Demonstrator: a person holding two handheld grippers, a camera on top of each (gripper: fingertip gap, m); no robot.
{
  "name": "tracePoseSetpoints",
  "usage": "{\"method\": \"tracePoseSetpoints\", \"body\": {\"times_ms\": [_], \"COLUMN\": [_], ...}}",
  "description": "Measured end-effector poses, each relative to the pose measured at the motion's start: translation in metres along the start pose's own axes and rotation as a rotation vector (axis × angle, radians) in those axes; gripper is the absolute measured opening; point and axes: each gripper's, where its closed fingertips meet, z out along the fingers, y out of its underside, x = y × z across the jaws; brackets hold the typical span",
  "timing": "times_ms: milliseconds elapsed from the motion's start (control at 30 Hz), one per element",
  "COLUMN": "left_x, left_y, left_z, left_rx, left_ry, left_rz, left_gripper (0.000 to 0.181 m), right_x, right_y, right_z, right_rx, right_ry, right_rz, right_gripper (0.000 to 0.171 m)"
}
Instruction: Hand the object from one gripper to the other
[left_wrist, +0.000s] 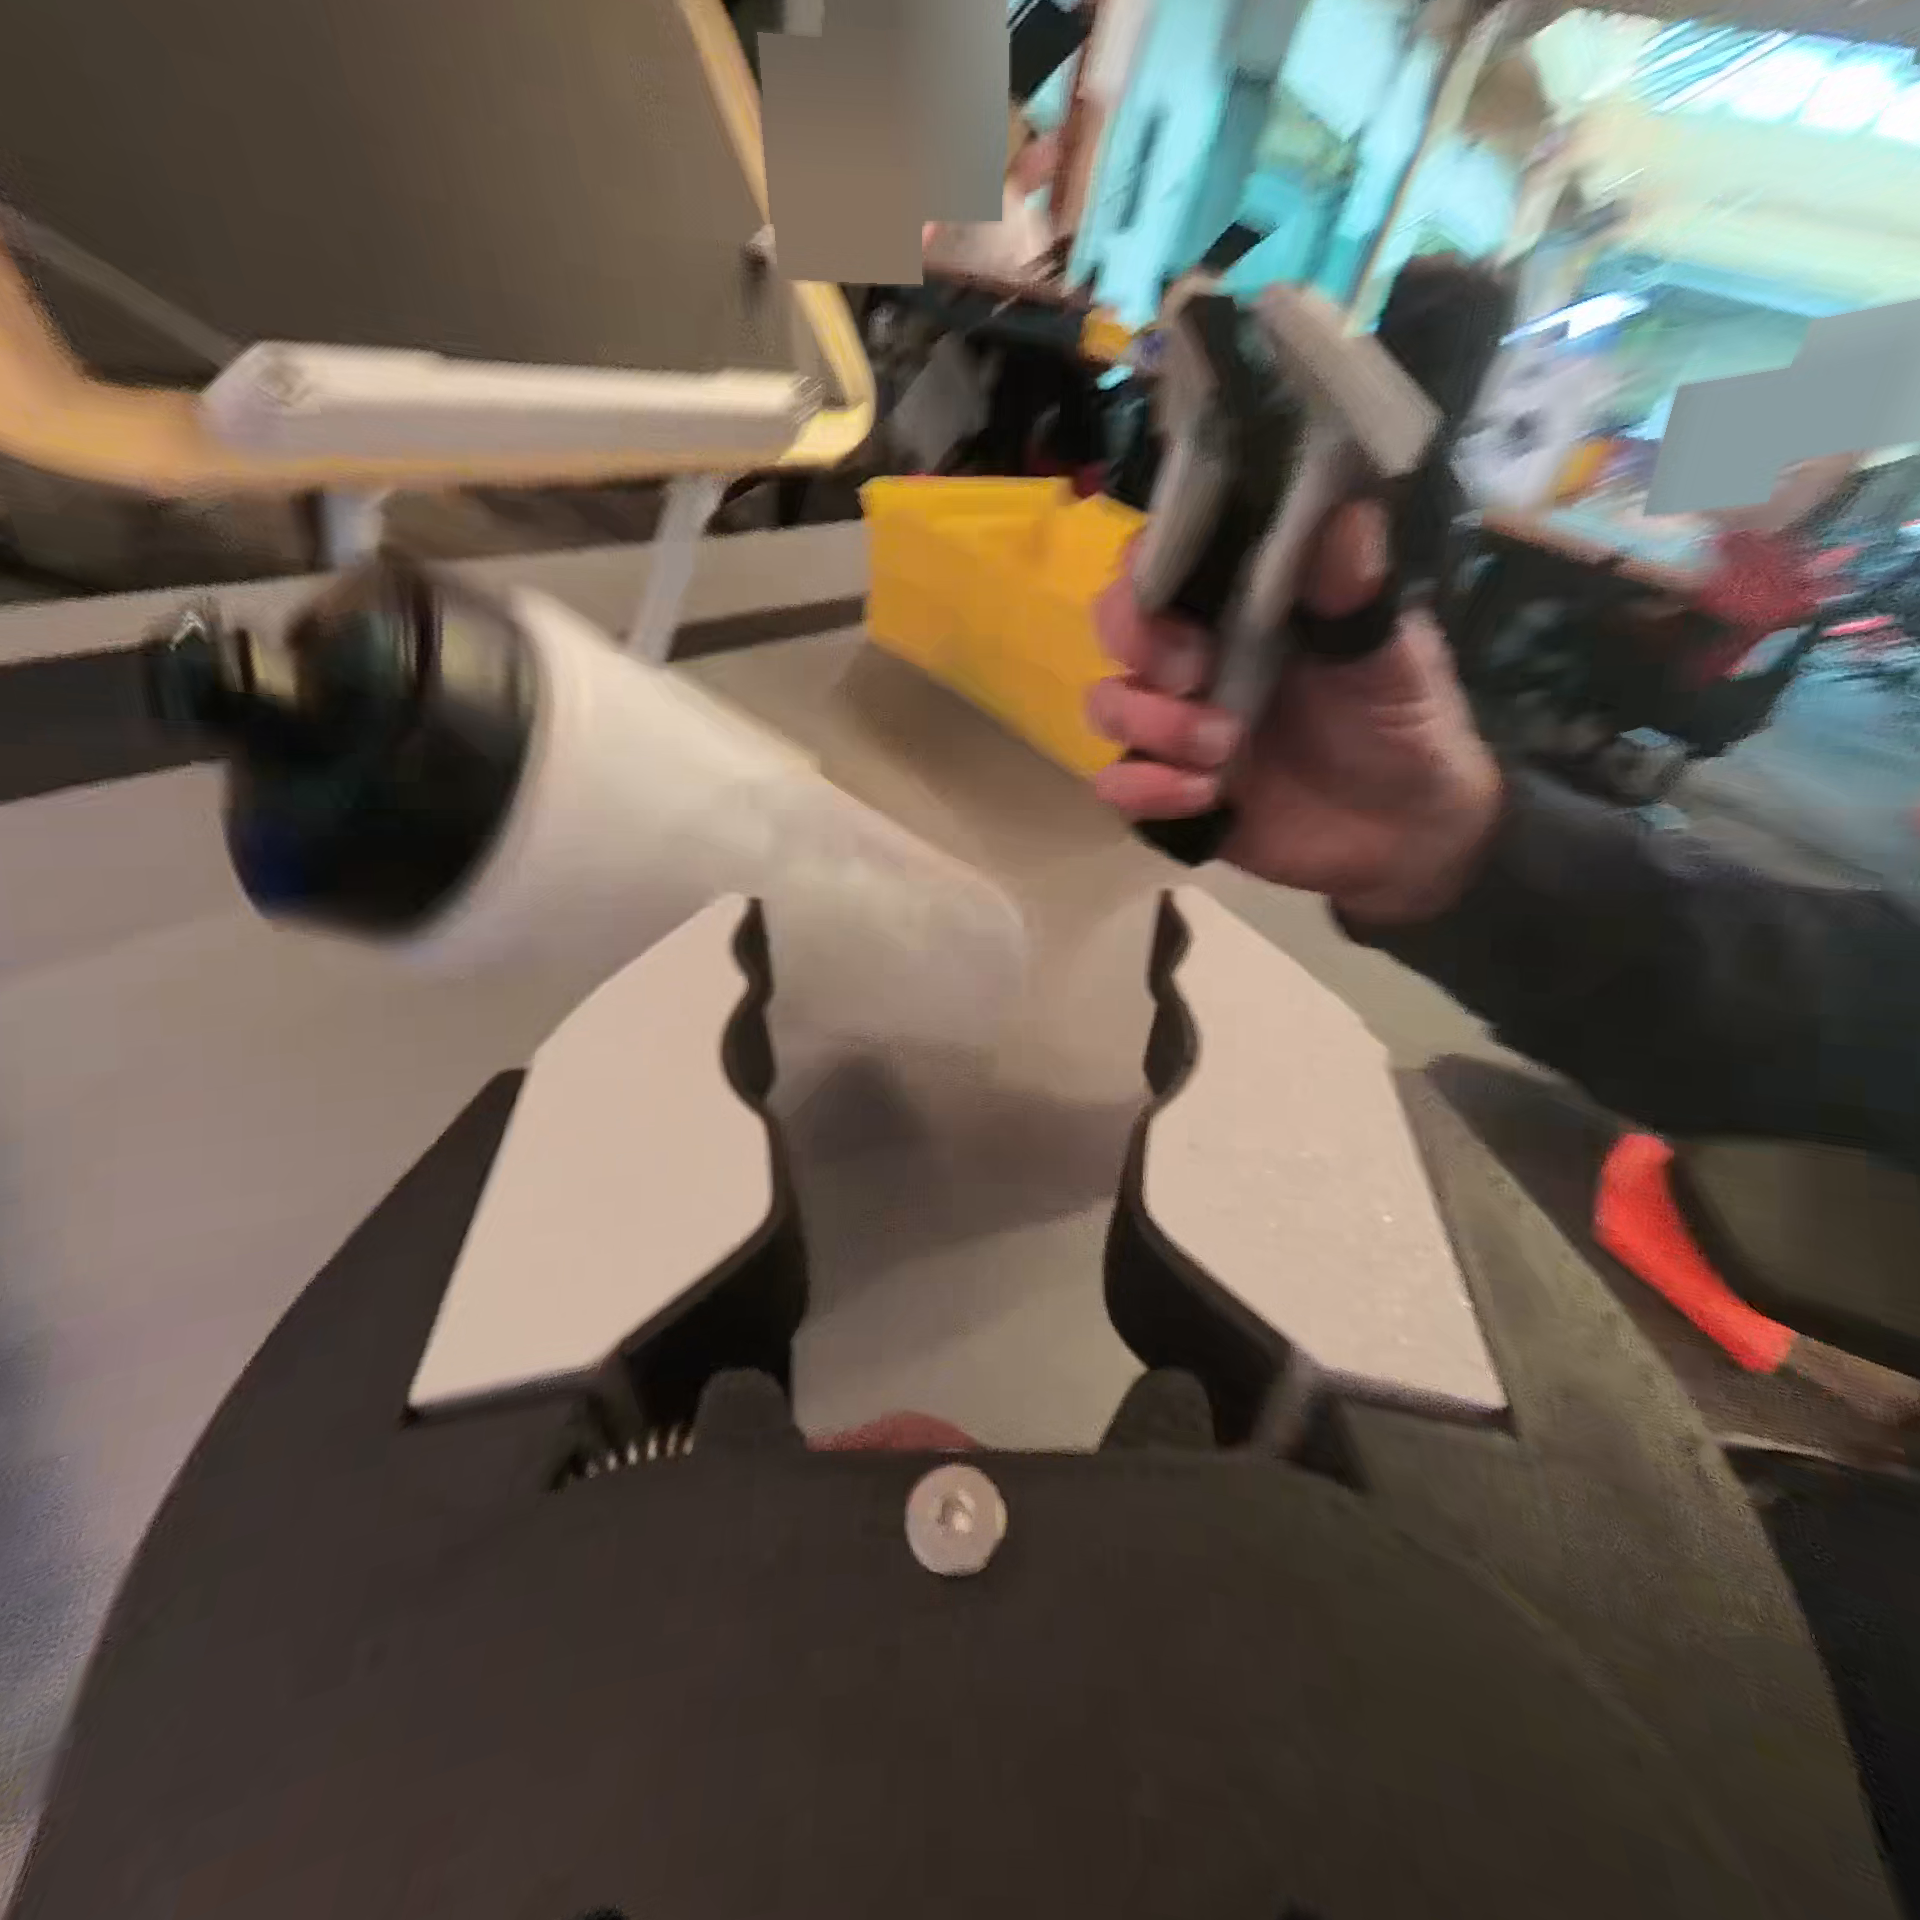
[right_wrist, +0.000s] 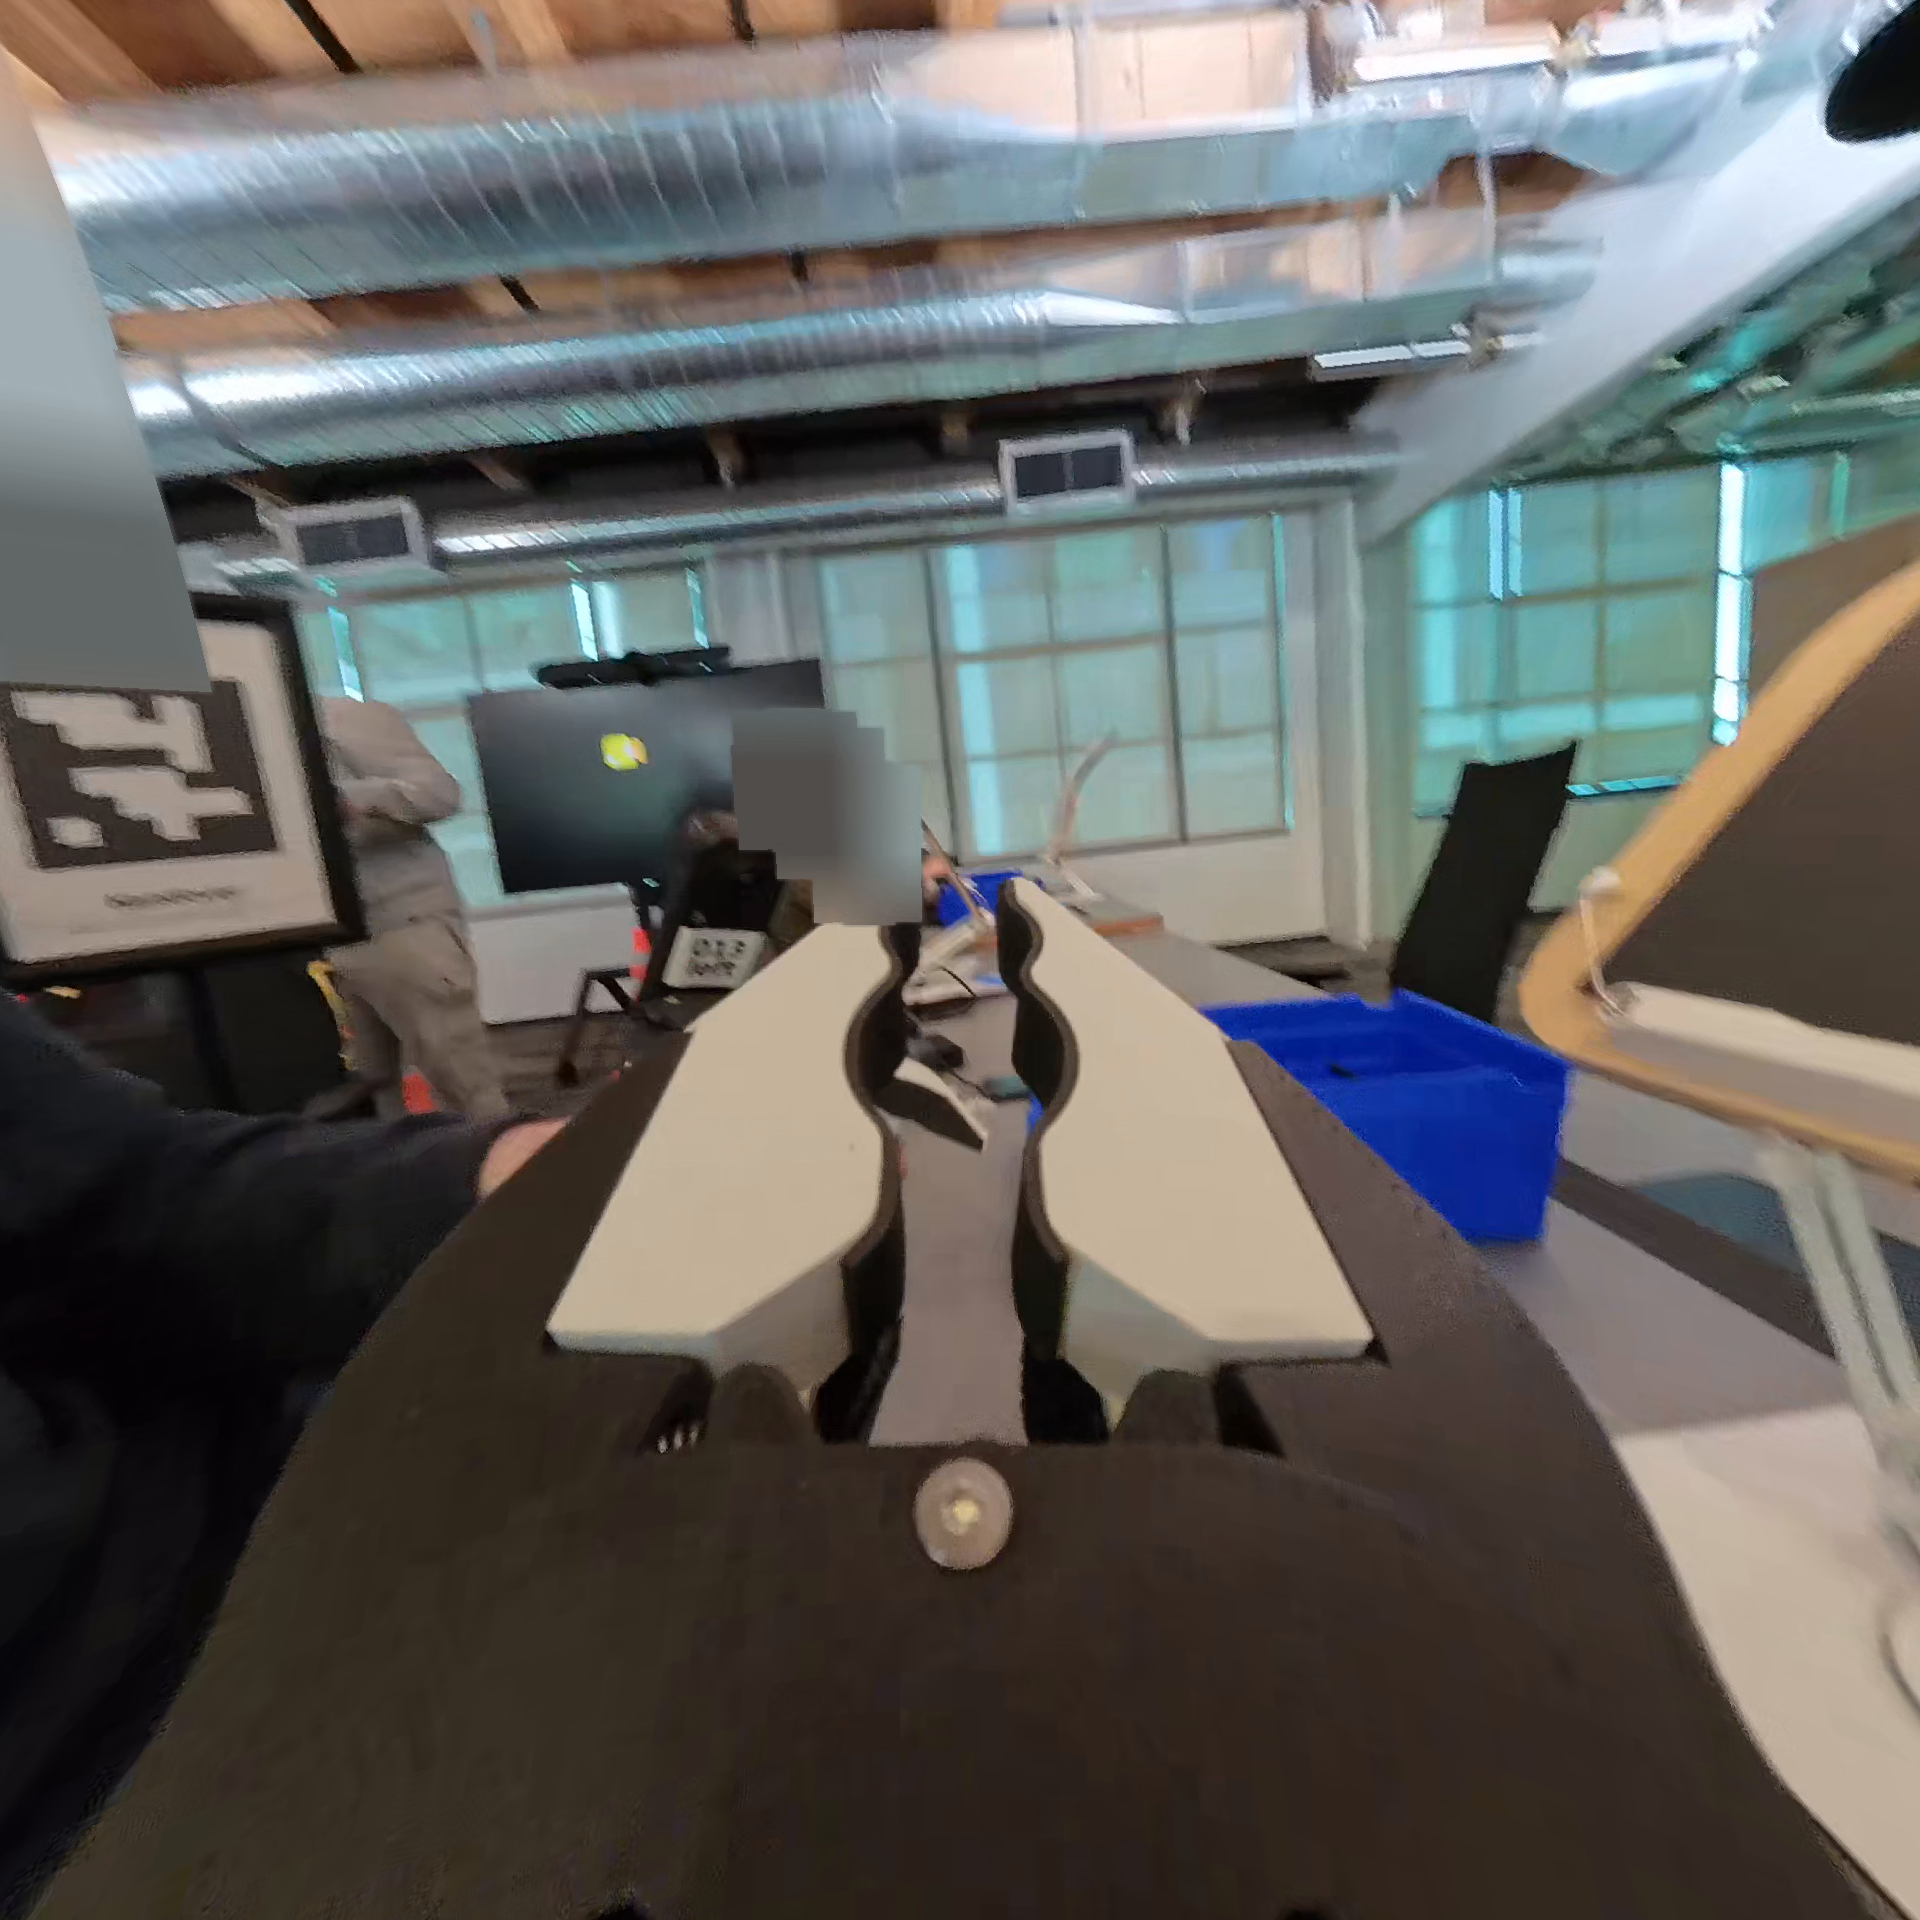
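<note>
My left gripper (left_wrist: 961, 920) is open wide and holds nothing, low over the grey table (left_wrist: 935, 748). A blurred white tapered body with a round black end (left_wrist: 623, 790) lies just beyond my left fingertip, apart from the pads. I cannot tell what it rests on. A hand (left_wrist: 1320, 758) holds my right gripper (left_wrist: 1242, 488) up at the right, fingers pointing upward. In the right wrist view the right gripper (right_wrist: 951, 920) has its jaws only a little apart, with nothing between them. It points at the room and ceiling.
A yellow bin (left_wrist: 987, 613) stands on the table behind the right gripper. A black thing with an orange strip (left_wrist: 1683, 1247) lies at the right. A wood-edged panel on a white stand (left_wrist: 499, 405) is at the back left. A blue bin (right_wrist: 1403, 1101) sits farther along the table, and people stand beyond it. My hands' fingertips stand some 12 centimeters from each other.
</note>
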Motion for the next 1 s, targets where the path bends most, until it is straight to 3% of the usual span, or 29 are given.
{"method": "tracePoseSetpoints", "body": {"times_ms": [67,133,167,200,267,400,600,667,933,1000], "left_x": [-0.026,-0.048,-0.059,-0.072,-0.080,-0.096,-0.106,-0.107,-0.108,-0.109], "left_y": [0.011,0.021,0.029,0.036,0.047,0.064,0.074,0.071,0.058,0.051], "left_z": [0.007,0.010,0.013,0.017,0.027,0.044,0.045,0.043,0.028,0.023], "left_rx": [-0.034,-0.040,-0.050,-0.062,-0.082,-0.146,-0.130,-0.100,0.025,0.080], "left_ry": [-0.103,-0.104,-0.094,-0.117,-0.083,-0.081,-0.057,-0.042,0.001,-0.004], "left_rz": [-0.047,-0.176,-0.246,-0.321,-0.397,-0.426,-0.513,-0.554,-0.621,-0.628], "left_gripper": [0.093,0.097,0.087,0.099,0.093,0.094,0.093,0.093,0.094,0.101], "right_x": [0.022,0.053,0.070,0.078,0.086,0.103,0.108,0.102,0.082,0.071], "right_y": [0.021,0.061,0.086,0.110,0.159,0.198,0.250,0.262,0.250,0.238], "right_z": [0.001,0.003,0.004,0.006,0.007,0.014,-0.001,0.004,0.009,0.010], "right_rx": [-0.091,-0.300,-0.429,-0.555,-0.822,-1.087,-1.393,-1.368,-1.096,-1.006], "right_ry": [0.079,0.147,0.176,0.157,0.068,-0.001,0.025,0.040,0.082,0.066], "right_rz": [-0.003,0.011,0.029,0.040,0.043,-0.038,-0.086,-0.041,0.147,0.178], "right_gripper": [0.032,0.069,0.078,0.080,0.077,0.060,0.098,0.108,0.102,0.102]}}
